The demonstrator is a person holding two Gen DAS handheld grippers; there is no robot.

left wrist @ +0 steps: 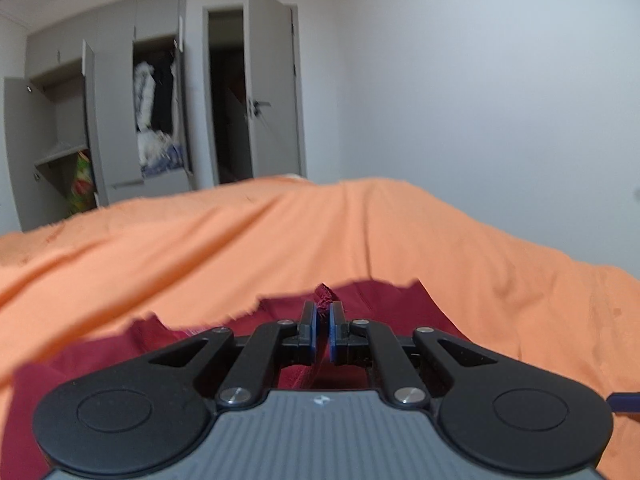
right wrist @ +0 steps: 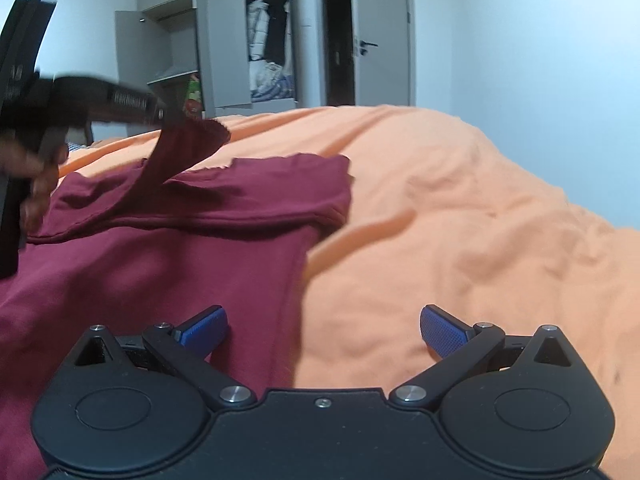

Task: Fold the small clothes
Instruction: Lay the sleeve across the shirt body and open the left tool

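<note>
A dark red garment (right wrist: pixel 160 248) lies spread on the orange bed cover (right wrist: pixel 460 220). My left gripper (left wrist: pixel 324 312) is shut on a fold of the dark red garment (left wrist: pixel 360 300), and a tuft of cloth sticks out past its blue pads. In the right wrist view the left gripper (right wrist: pixel 160 114) appears at the upper left, blurred, with a flap of the garment lifted off the bed. My right gripper (right wrist: pixel 324 330) stands open low over the garment's right edge, with nothing between its fingers.
The orange cover (left wrist: pixel 280 232) fills the bed in both views. Behind the bed stand grey wardrobes (left wrist: pixel 120 120) with open doors and clothes inside, and an open room door (left wrist: pixel 272 88). A person's hand (right wrist: pixel 36 184) holds the left gripper's handle.
</note>
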